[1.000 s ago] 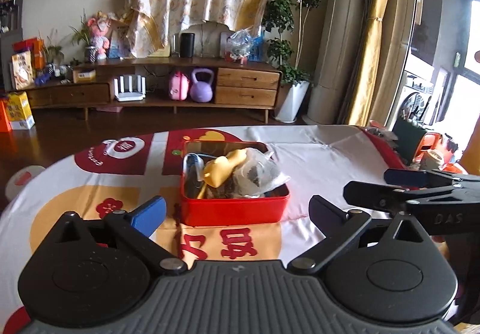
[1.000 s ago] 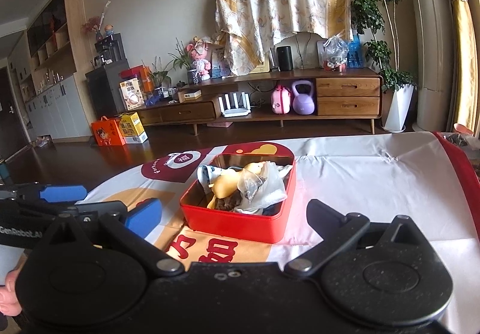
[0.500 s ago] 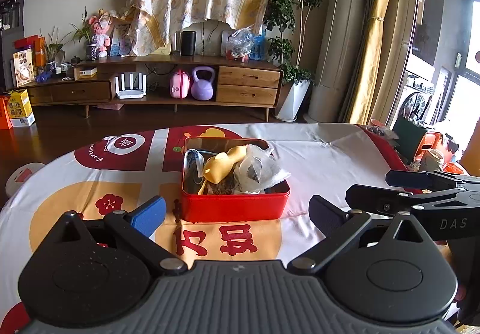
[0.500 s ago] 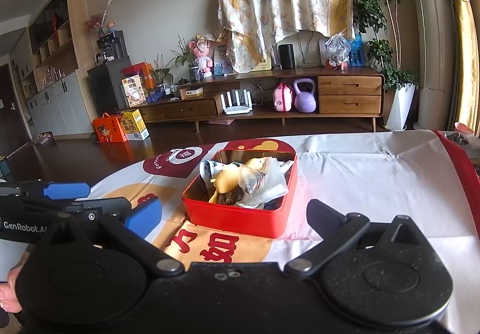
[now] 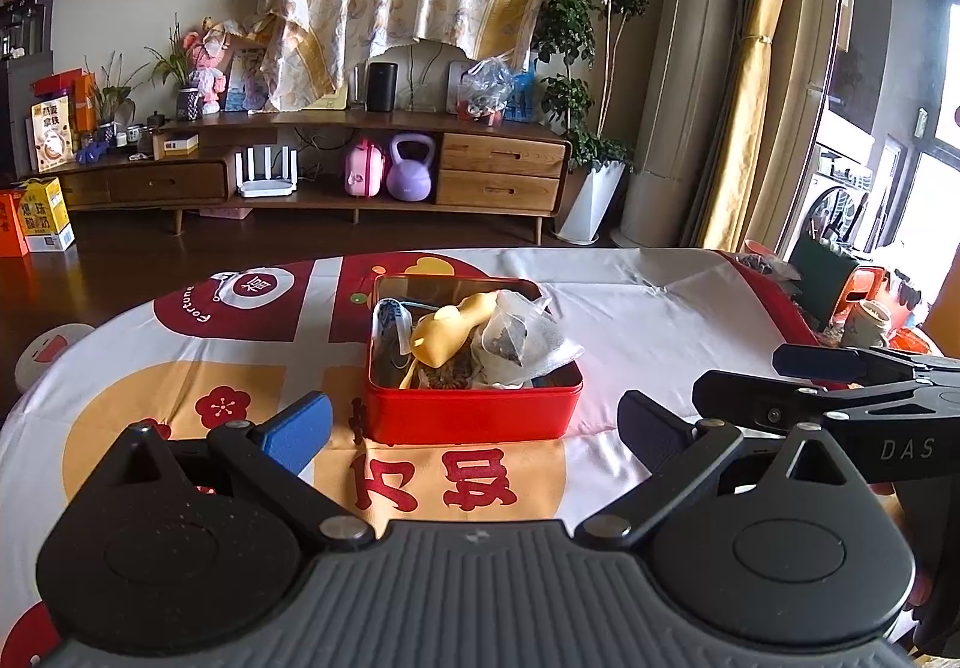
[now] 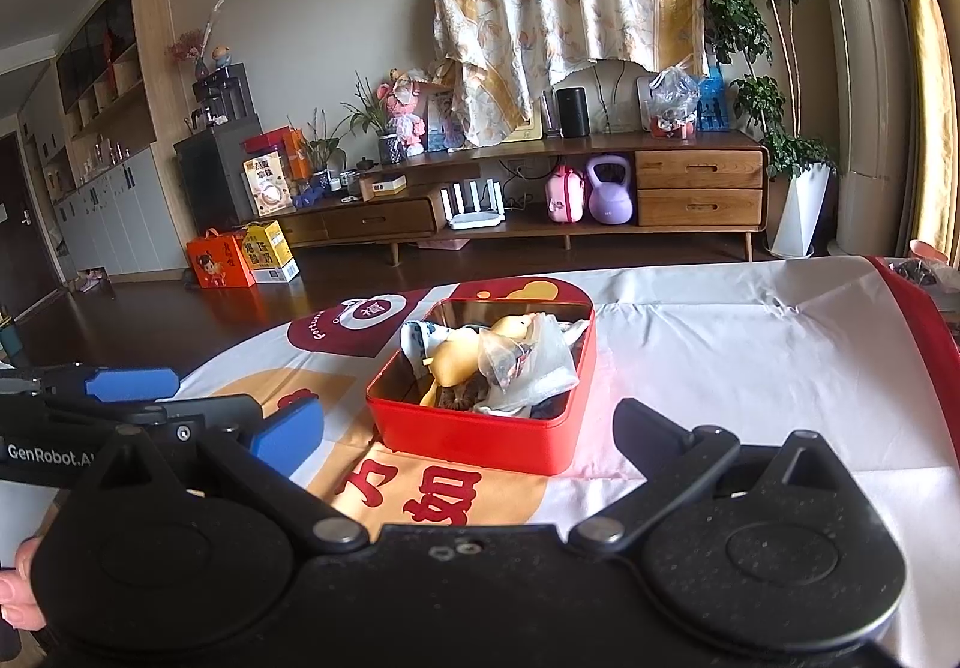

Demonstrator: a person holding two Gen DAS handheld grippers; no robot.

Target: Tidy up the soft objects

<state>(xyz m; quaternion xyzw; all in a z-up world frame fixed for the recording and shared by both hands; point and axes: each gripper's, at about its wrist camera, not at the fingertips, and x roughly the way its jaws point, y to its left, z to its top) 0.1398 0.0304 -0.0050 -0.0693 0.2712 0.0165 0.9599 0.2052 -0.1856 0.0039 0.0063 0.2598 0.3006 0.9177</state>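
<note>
A red tin box (image 5: 468,416) (image 6: 480,437) stands on the table and holds several soft things: a yellow plush toy (image 5: 447,335) (image 6: 459,356), a clear plastic bag (image 5: 516,347) (image 6: 525,362), a blue-white cloth (image 5: 387,320) (image 6: 420,335) and a dark brown item (image 5: 447,377). My left gripper (image 5: 474,431) is open and empty, just short of the box. My right gripper (image 6: 468,425) is open and empty, also in front of the box. The right gripper shows at the right edge of the left wrist view (image 5: 840,386), and the left gripper at the left edge of the right wrist view (image 6: 120,398).
The table has a white, red and yellow printed cloth (image 5: 630,308) (image 6: 750,344). Small clutter (image 5: 864,314) sits past the table's right edge. A wooden TV cabinet (image 5: 360,170) stands across the room, beyond dark floor.
Both grippers have drawn back and risen a little, so the box looks slightly farther away. Both stay open and empty. The box contents have not moved.
</note>
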